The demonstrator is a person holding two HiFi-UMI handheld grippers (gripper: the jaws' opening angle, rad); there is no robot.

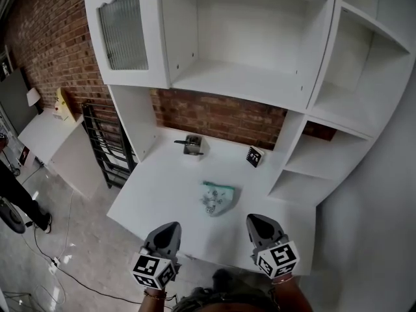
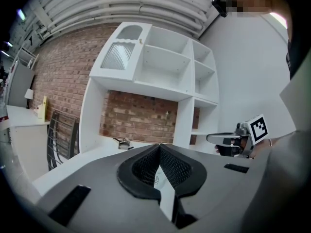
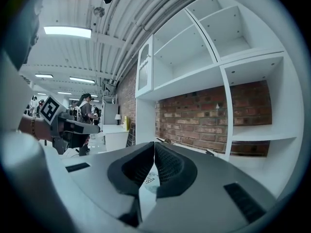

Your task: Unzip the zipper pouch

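A small teal and white zipper pouch [image 1: 216,198] lies flat in the middle of the white desk [image 1: 156,194]. My left gripper [image 1: 168,229] hovers near the desk's front edge, below and left of the pouch, with its jaws shut on nothing. My right gripper [image 1: 259,221] is level with it, below and right of the pouch, also shut and empty. In the left gripper view the jaws [image 2: 159,147] meet, and the right gripper [image 2: 228,139] shows at the side. In the right gripper view the jaws [image 3: 154,144] touch, with a sliver of the pouch [image 3: 149,177] showing beneath them.
A small metal item with a black handle [image 1: 192,145] and a black marker cube [image 1: 254,156] stand at the back of the desk by the brick wall. White shelves [image 1: 305,174] rise on the right. A black rack [image 1: 104,145] leans on the left, over cables on the floor.
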